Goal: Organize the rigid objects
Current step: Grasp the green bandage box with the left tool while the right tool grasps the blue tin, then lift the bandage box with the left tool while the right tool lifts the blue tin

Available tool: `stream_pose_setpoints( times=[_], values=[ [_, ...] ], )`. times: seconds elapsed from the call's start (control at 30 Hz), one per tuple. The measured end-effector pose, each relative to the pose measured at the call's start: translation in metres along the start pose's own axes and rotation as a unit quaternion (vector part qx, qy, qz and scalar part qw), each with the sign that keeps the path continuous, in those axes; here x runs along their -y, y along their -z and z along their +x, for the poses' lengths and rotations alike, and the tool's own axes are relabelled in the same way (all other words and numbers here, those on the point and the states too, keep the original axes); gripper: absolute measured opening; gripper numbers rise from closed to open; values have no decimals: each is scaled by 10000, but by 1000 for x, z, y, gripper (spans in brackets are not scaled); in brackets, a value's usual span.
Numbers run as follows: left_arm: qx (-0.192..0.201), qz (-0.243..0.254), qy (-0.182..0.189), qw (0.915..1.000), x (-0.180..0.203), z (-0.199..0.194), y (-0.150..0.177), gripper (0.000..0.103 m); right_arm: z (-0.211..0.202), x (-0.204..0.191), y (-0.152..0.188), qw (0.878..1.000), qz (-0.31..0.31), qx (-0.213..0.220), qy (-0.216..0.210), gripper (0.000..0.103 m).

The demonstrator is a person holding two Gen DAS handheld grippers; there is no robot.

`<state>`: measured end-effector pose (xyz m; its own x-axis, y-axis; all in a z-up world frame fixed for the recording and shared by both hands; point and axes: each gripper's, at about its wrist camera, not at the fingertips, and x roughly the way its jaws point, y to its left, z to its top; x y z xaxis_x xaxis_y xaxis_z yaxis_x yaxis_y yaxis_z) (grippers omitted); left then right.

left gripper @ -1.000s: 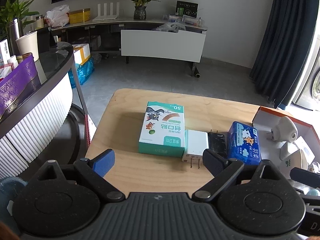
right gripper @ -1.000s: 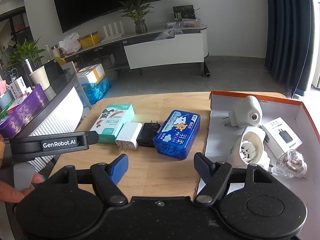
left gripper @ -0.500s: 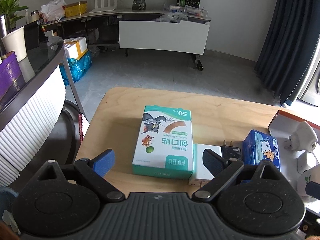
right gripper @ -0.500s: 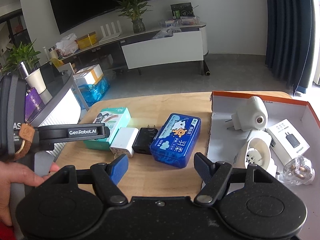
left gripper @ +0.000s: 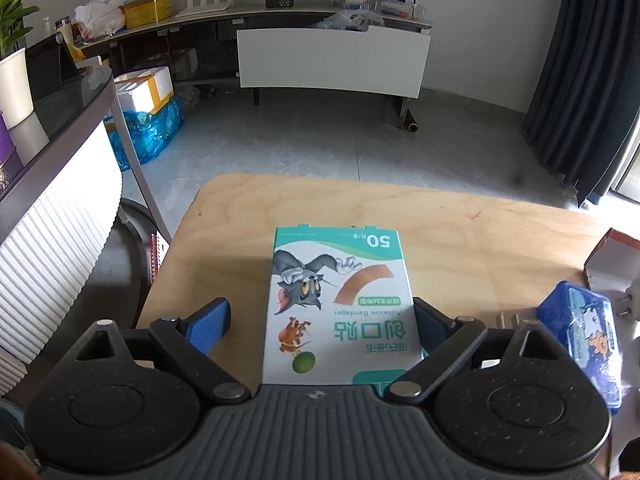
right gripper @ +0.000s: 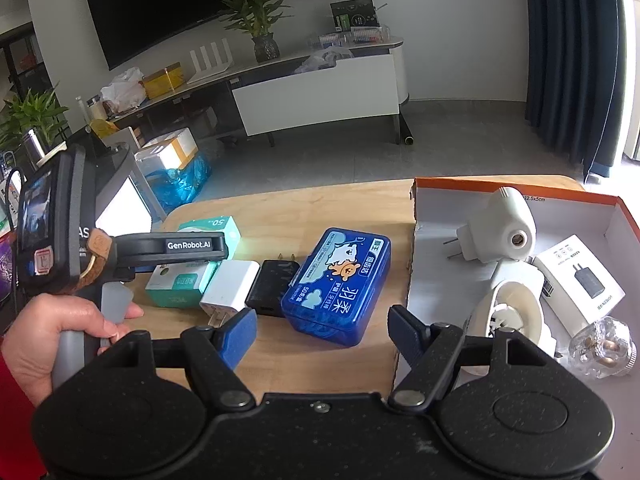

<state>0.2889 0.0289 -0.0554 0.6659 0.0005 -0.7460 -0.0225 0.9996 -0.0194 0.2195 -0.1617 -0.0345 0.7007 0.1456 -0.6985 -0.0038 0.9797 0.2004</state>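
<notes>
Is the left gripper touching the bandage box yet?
Cannot tell. In the left wrist view the bandage box sits between the open jaws of the left gripper: wood shows on the left side, but the right finger overlaps the box edge, hiding any gap.

We are in what looks like a living room or lounge-style showroom. A large dark curved television screen (right gripper: 208, 4) hangs on the white wall above a long curved white console (right gripper: 320, 84). On that console stand a green potted plant in a dark vase (right gripper: 260, 32) and a white four-antenna router (right gripper: 210, 60). Dark blue floor-length curtains (left gripper: 580, 80) hang right of the console, over a grey tiled floor (left gripper: 320, 148).
</notes>
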Motion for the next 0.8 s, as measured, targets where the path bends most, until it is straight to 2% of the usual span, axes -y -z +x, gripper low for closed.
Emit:
stream_pose_setpoints(
  times=[0.1,0.13,0.23,0.43,0.6,0.7,0.73,0.77,0.8],
  values=[
    [147,179,-61,9997,4,-4,7,83,6,-1,-3,10000,30,-21,26,86],
    [207,257,-35,9994,5,-6,8,72,9,-1,-5,10000,55,-25,52,86],
    [222,257,94,9994,4,-13,11,71,20,-2,-13,9998,162,-33,148,86],
    [241,123,28,9996,-4,-29,20,71,51,-1,-28,9974,596,-211,359,89],
    [325,91,32,9994,-3,-47,29,71,82,-7,-37,9936,636,-536,771,89],
    [392,65,55,9992,-2,-58,31,71,90,-5,-37,9943,580,-456,766,91],
    [416,66,62,9991,-3,-61,32,71,91,-4,-38,9949,513,-455,733,90],
    [432,61,89,9990,-3,-64,33,71,90,-4,-38,9956,441,-443,691,80],
    [435,25,132,9990,-4,-67,35,71,88,-4,-38,9962,366,-419,670,76]
  ],
)
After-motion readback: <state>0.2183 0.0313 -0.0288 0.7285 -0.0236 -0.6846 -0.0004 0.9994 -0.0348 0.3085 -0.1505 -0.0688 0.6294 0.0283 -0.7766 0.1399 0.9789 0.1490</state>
